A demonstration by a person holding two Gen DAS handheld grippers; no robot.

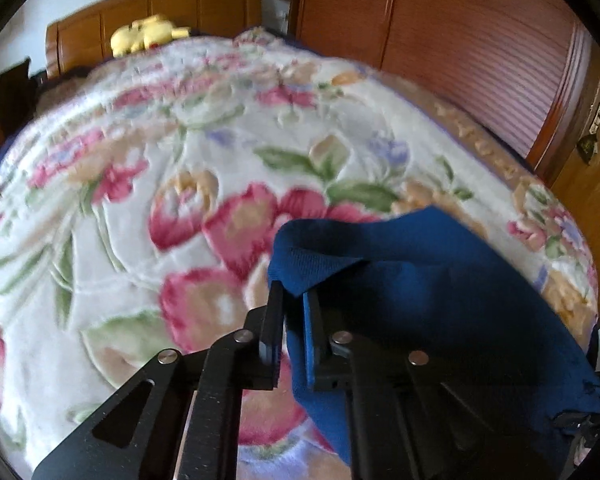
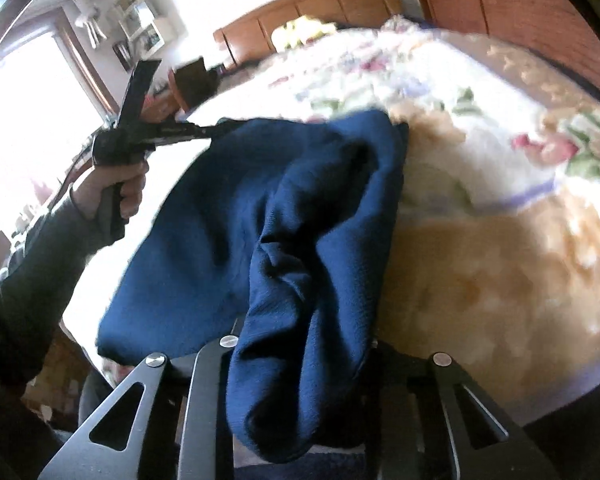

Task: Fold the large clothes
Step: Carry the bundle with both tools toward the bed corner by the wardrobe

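Note:
A navy blue garment (image 1: 420, 288) hangs above a bed covered with a floral blanket (image 1: 160, 168). My left gripper (image 1: 294, 300) is shut on one edge of it; the cloth runs off to the right and down. In the right wrist view the garment (image 2: 292, 220) drapes over my right gripper (image 2: 300, 340) and hides its fingertips; the cloth bunches where it enters the jaws. The left gripper (image 2: 216, 130) shows there at upper left, held by a hand and pinching the garment's far corner. The cloth is stretched between the two grippers.
The floral blanket (image 2: 480, 100) covers the whole bed. A wooden headboard (image 1: 152, 12) with a yellow plush toy (image 1: 144, 36) stands at the far end. A wooden wardrobe (image 1: 460, 32) and door (image 1: 592, 184) line the right side. A bright window (image 2: 28, 128) is at the left.

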